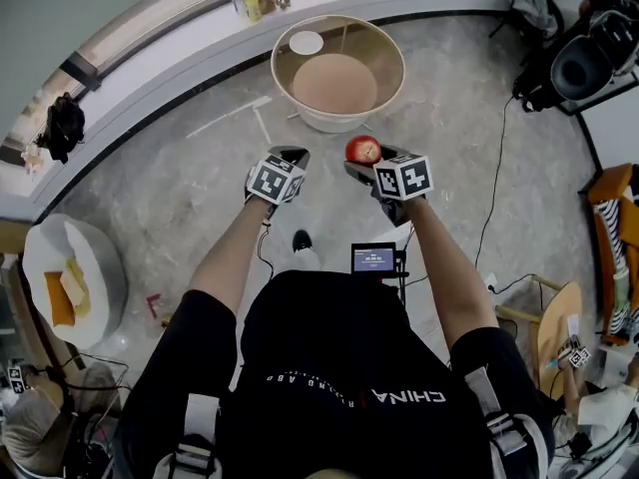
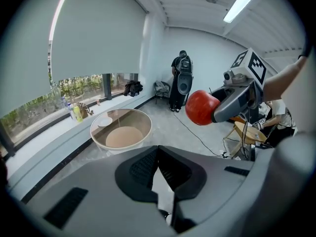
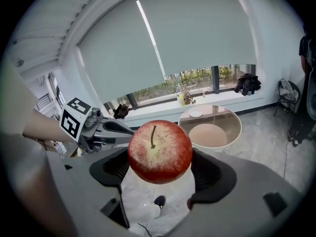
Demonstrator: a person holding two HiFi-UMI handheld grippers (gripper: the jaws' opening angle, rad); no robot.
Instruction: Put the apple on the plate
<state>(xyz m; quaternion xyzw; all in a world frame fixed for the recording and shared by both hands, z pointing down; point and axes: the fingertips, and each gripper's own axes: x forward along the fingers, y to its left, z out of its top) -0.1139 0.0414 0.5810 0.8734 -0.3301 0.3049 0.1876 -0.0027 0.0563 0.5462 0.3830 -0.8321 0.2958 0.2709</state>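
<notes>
A red apple (image 1: 362, 149) is clamped in my right gripper (image 1: 367, 164), held in the air above the floor just in front of the round glass-topped table (image 1: 394, 48). In the right gripper view the apple (image 3: 159, 151) sits stem-up between the black pads (image 3: 212, 174). A small white plate (image 1: 306, 42) lies at the table's far left part; the same plate (image 3: 195, 114) shows beyond the apple. My left gripper (image 1: 291, 156) hovers to the apple's left, shut and empty, its jaws (image 2: 158, 149) meeting at the tips. From there the apple (image 2: 201, 107) appears at the right.
Bottles (image 1: 250, 0) stand on the window sill behind the table. A black speaker (image 1: 589, 58) and a cable (image 1: 494, 198) are on the right. A white armchair (image 1: 70, 277) is at the left, a wooden stool (image 1: 559, 327) at the lower right.
</notes>
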